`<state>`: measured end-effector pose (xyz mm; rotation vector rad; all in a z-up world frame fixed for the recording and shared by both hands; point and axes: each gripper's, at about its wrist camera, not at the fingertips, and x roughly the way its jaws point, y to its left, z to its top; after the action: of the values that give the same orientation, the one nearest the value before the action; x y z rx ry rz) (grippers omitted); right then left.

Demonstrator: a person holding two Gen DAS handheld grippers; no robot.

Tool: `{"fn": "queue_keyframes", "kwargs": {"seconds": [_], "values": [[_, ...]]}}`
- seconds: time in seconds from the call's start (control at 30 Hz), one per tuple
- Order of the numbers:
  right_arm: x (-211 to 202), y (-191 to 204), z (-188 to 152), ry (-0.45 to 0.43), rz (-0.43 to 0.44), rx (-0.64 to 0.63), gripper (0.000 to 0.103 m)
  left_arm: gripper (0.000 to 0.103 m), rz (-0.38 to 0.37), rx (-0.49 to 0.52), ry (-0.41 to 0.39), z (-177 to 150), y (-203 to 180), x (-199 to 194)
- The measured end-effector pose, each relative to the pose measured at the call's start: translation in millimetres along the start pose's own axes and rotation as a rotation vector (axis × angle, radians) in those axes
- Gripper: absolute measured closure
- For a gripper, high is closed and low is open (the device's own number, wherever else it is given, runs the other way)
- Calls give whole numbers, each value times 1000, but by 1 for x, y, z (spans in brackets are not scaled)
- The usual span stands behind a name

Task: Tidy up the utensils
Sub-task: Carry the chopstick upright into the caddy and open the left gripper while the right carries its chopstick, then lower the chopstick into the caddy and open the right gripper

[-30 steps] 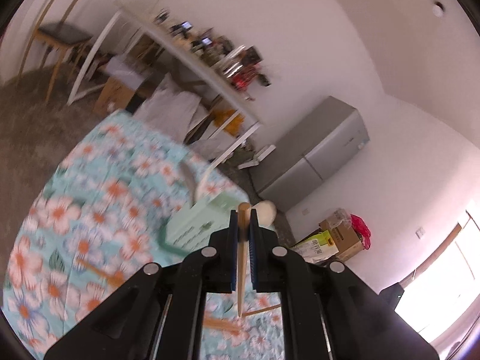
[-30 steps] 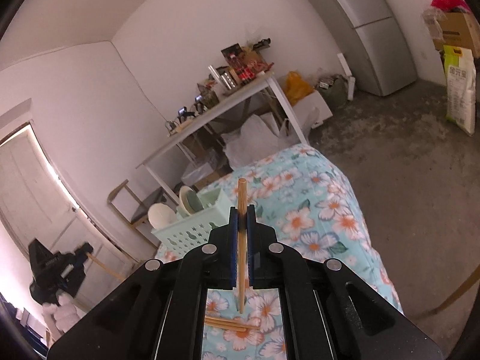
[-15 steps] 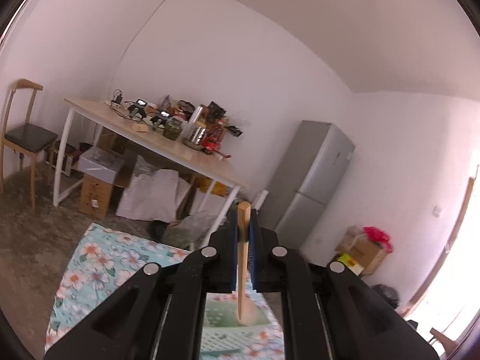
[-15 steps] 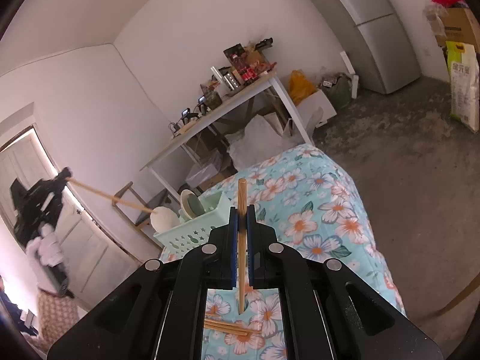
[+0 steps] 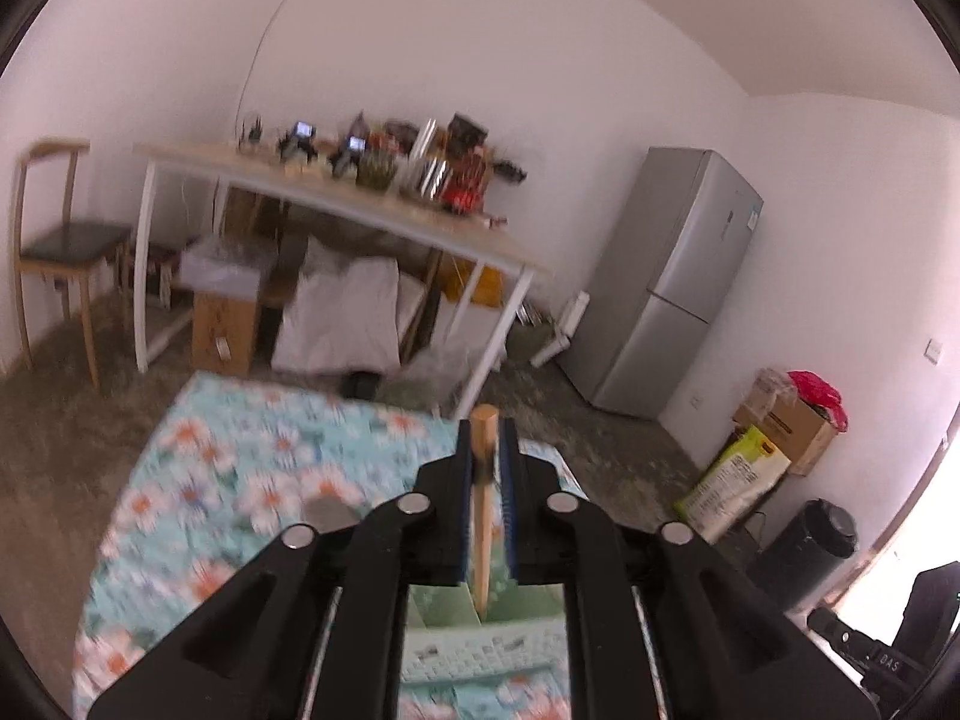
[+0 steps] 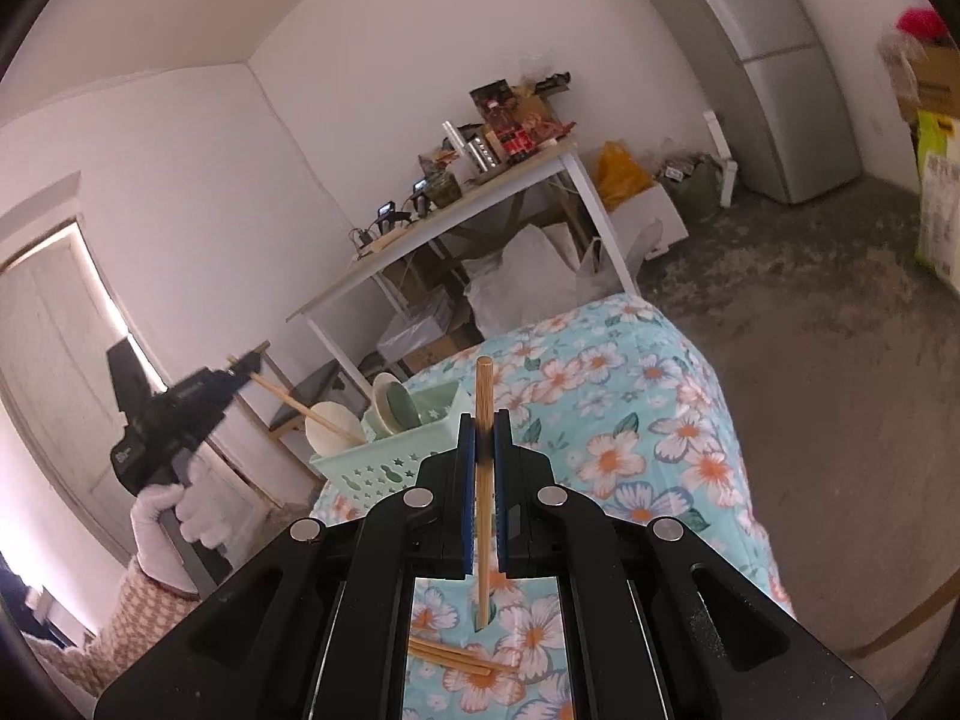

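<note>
My left gripper (image 5: 485,427) hangs over the mint green basket (image 5: 480,642). Its jaws are opening, and a wooden chopstick (image 5: 482,516) stands between them with a thin gap on each side, its lower end over a basket compartment. The right wrist view shows that left gripper (image 6: 249,363) in a white-gloved hand, its chopstick (image 6: 300,405) slanting down to the basket (image 6: 384,468). My right gripper (image 6: 483,420) is shut on another chopstick (image 6: 483,396), which stands upright above the floral tablecloth (image 6: 630,420). More chopsticks (image 6: 456,657) lie on the cloth below it.
A white spoon (image 6: 330,426) and a green spoon (image 6: 402,405) stand in the basket. Behind the table are a cluttered white desk (image 5: 336,204), a wooden chair (image 5: 54,246), a grey fridge (image 5: 672,282), boxes and bags. Bare floor lies to the right.
The left gripper rolled level and swept across to the basket, bringing its chopstick over a compartment. Its pads now stand slightly further apart. The right gripper has kept still.
</note>
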<state>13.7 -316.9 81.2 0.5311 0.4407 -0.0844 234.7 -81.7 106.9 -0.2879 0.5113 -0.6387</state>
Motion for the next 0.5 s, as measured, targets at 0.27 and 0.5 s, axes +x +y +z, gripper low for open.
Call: {"fn": "queue_keyframes", "kwargs": {"seconds": [0.27, 0.5], "values": [[-10, 43, 24, -77, 33, -160, 99, 48, -2, -68, -41, -11, 9, -29], [-12, 94, 63, -201, 120, -307, 99, 37, 27, -77, -90, -28, 22, -79]]}}
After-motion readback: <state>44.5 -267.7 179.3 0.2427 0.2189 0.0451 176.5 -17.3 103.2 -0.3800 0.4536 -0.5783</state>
